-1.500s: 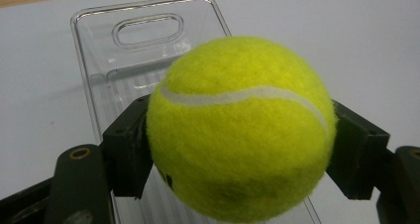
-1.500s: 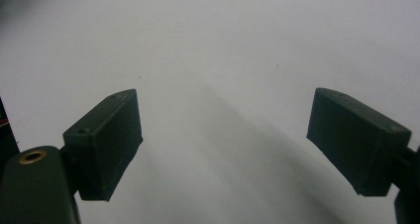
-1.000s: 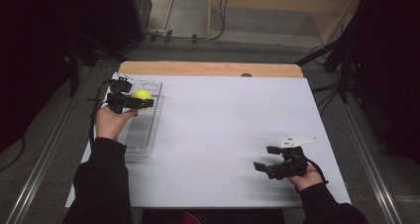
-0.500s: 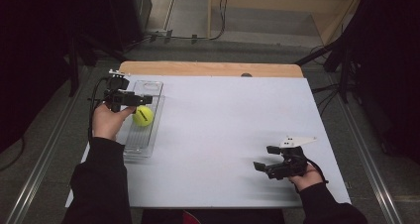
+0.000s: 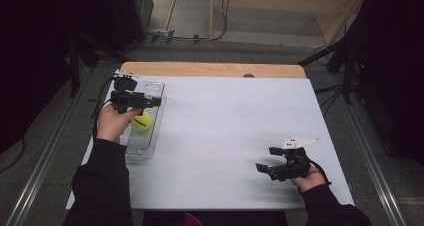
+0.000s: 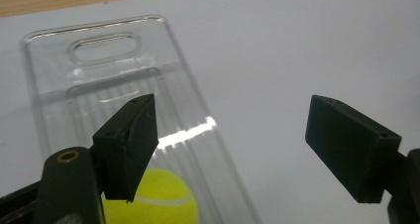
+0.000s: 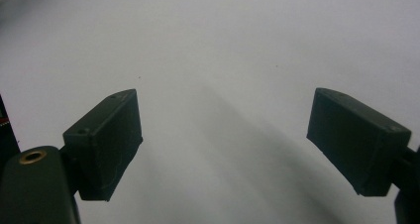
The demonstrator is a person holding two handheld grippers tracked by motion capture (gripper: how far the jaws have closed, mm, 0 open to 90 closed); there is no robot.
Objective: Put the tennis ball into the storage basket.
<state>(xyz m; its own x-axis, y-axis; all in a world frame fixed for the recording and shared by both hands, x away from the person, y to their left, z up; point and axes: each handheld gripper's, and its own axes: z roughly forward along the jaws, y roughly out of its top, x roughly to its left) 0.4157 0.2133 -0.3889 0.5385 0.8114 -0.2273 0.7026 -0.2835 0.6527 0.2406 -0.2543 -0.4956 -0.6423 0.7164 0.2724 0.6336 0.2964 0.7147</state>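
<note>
Overhead, we list a tennis ball (image 5: 141,121) lying in a clear tray (image 5: 150,148) at the table's (image 5: 225,116) left, beneath our left gripper (image 5: 156,102); our right gripper (image 5: 267,159) hovers well apart. Left gripper view: jaws released, having just been opening, ball (image 6: 158,204) below them, nothing between. Right gripper view: jaws spread over bare table (image 7: 223,60).

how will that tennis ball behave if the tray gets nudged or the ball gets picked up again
The tennis ball is round, so it will probably roll along the clear tray if that is nudged, though the tray's raised walls should keep it in. Its fuzzy felt likely grips well between pads. It looks light, and should give slightly when squeezed.
</note>
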